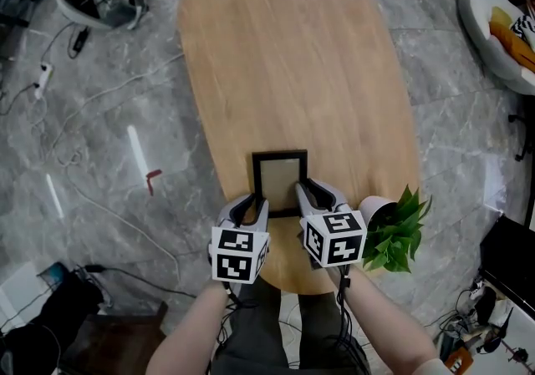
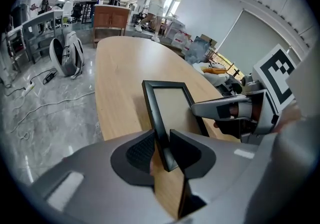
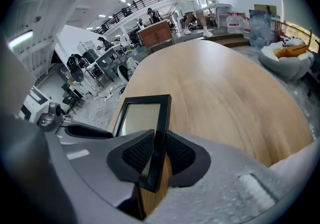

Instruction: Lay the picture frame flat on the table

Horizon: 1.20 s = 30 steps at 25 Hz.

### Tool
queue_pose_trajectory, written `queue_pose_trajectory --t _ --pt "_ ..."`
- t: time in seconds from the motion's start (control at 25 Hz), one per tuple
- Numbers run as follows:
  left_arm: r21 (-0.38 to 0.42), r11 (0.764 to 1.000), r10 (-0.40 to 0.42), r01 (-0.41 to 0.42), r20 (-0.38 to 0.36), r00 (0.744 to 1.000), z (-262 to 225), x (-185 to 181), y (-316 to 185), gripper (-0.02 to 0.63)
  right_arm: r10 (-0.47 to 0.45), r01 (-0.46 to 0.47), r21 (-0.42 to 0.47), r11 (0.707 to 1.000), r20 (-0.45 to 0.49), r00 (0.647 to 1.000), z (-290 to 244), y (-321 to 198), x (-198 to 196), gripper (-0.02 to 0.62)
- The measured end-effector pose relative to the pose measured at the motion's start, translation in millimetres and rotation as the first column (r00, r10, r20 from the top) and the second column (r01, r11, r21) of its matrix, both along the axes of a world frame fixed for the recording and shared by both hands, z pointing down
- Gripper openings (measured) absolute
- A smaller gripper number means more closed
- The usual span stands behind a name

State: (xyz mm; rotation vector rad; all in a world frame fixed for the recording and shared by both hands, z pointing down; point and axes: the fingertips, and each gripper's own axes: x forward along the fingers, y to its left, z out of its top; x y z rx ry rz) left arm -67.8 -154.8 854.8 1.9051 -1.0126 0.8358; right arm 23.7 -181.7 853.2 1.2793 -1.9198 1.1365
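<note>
Left gripper (image 1: 251, 206): jaws opening, pads on either side of the left rail of the picture frame (image 1: 280, 183).
Picture frame: black, pale glossy panel, lying flat or nearly so at the near end of the table (image 1: 292, 56). Judged light and rigid, the panel breakable, the rails smooth and apt to slip. Best held by the side rails.
Right gripper (image 1: 312, 195): jaws opening, pads against the right rail.

No readable text, labels, numbers — none
</note>
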Motion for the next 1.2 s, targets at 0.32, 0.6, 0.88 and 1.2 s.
queue_pose_trajectory --t 0.32,0.6,0.88,1.2 --pt "-0.043 0.999 0.018 -0.017 0.025 1.0 14.9 -1.1 7.2 0.121 -0.026 0.026 -0.025 0.999 -0.032 0.999 16.0 8.3 -2.5 0.084" --pt "0.012 0.999 0.044 -0.045 0.067 0.997 6.1 -4.0 5.7 0.138 -0.025 0.025 -0.004 1.0 -0.076 0.997 8.5 9.5 3.6 0.107" --pt "0.079 0.997 -0.018 0.014 0.048 0.999 -44.1 -15.8 -3.2 0.101 -0.038 0.042 0.06 0.997 -0.076 0.996 -42.6 -0.4 3.0 0.072" --pt "0.23 0.97 -0.083 0.076 0.02 0.996 -149.7 -29.8 -25.9 0.051 -0.071 0.077 0.189 0.979 -0.04 0.997 -149.2 -11.6 -2.0 0.043"
